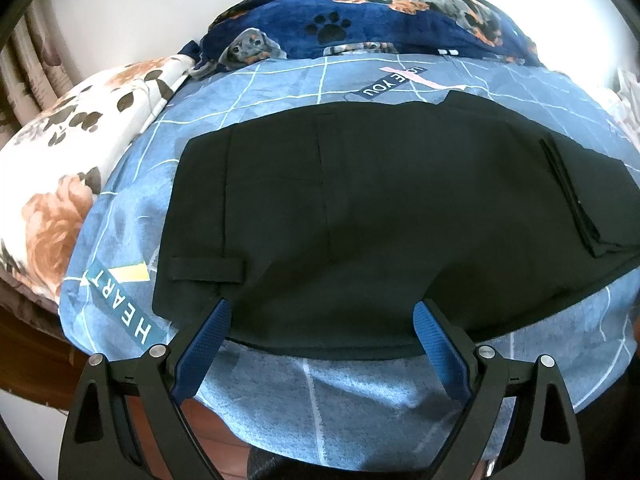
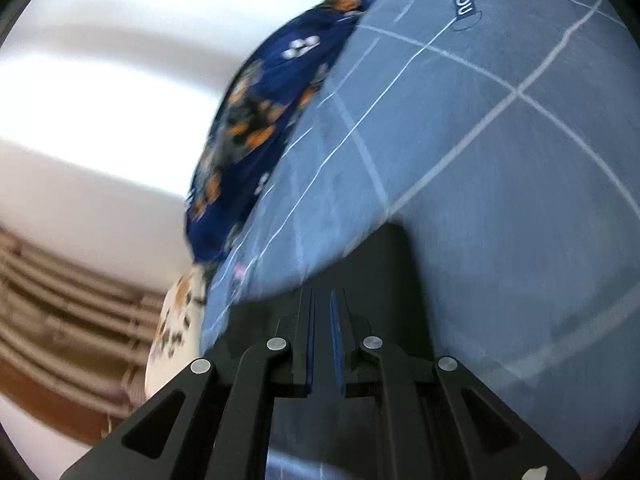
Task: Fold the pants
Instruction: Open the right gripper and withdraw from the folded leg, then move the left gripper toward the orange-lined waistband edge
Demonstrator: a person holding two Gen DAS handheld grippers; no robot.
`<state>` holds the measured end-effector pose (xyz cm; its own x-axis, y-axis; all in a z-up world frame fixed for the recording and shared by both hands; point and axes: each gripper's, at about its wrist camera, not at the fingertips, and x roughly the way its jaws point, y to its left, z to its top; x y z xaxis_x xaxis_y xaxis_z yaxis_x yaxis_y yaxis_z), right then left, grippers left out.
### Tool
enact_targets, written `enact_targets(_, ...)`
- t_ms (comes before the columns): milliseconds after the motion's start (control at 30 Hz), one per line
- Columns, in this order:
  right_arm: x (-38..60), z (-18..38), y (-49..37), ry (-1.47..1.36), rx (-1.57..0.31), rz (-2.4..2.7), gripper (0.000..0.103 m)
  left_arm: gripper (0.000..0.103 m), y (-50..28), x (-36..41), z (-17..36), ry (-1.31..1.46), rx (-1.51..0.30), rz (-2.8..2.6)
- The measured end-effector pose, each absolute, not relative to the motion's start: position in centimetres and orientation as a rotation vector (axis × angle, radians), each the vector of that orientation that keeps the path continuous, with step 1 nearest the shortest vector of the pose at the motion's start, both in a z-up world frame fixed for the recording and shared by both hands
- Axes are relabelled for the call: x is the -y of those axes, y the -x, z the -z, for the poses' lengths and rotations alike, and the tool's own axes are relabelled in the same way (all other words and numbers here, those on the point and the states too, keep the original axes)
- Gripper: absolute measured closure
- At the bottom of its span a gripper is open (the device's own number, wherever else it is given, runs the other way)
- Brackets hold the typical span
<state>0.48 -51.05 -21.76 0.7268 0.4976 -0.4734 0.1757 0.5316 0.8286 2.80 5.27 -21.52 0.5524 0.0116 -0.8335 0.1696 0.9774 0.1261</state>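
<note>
Already folded into a flat block, the black pants (image 1: 360,216) lie on the blue bedsheet (image 1: 280,80), the left gripper (image 1: 322,312) spread wide at their near edge, probably to pinch it, while the right gripper (image 2: 322,312) clamps dark cloth, likely pants.

A bed (image 1: 280,92) wears a blue grid-lined sheet printed with words. A navy dog-print blanket (image 1: 360,20) is heaped along its far side against a bright white wall (image 1: 120,12). A floral pillow (image 1: 80,140) lies at the left, beside what may be beige curtains (image 1: 24,64); reddish wood floor (image 1: 224,440) below.
</note>
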Motion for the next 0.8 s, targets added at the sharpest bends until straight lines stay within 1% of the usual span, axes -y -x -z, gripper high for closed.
enact_targets(167, 50.2, 23.7, 3.6, -1.015, -0.78, -0.238, 0.092, 0.011, -2.7, -5.3, 21.4, -0.191, -0.977, 0.095)
enact_targets(200, 50.2, 24.5, 4.0, -1.029, -0.791, -0.226, 0.094, 0.011, -2.7, -5.4, 21.3, -0.186, -0.977, 0.094)
enact_targets(233, 50.3, 25.1, 4.2, -1.044, -0.793, -0.22, 0.102, 0.011, -2.8, -5.6, 21.1, -0.172, -0.978, 0.094)
enact_targets(267, 50.4, 25.7, 4.4, -1.062, -0.784, -0.214, 0.103, 0.011, -2.7, -5.8, 20.9, -0.16, -0.978, 0.094)
enact_targets(367, 50.7, 26.7, 4.2, -1.085, -0.764, -0.206, 0.103, 0.011, -2.8, -6.7, 19.8, -0.114, -0.963, 0.09)
enact_targets(500, 50.1, 25.7, 4.0, -1.019, -0.784, -0.169, 0.103, 0.011, -3.6, -10.3, 17.9, 0.028, -0.968, 0.089)
enact_targets(567, 49.6, 24.7, 4.1, -0.983, -0.784, -0.153, 0.093, 0.011, -3.9, -12.8, 17.2, 0.115, -0.975, 0.066)
enact_targets(700, 47.5, 21.7, 3.4, -0.925, -0.739, -0.199, 0.091, 0.011, -3.9, -18.2, 16.7, 0.33, -0.976, 0.056)
enact_targets(767, 46.1, 20.6, 3.0, -0.909, -0.73, -0.238, 0.085, 0.011, -3.8, -20.5, 17.1, 0.444, -0.991, 0.073)
enact_targets(800, 44.9, 19.8, 2.5, -0.896, -0.726, -0.272, 0.076, 0.011, -3.8, -21.3, 17.5, 0.487, -1.003, 0.089)
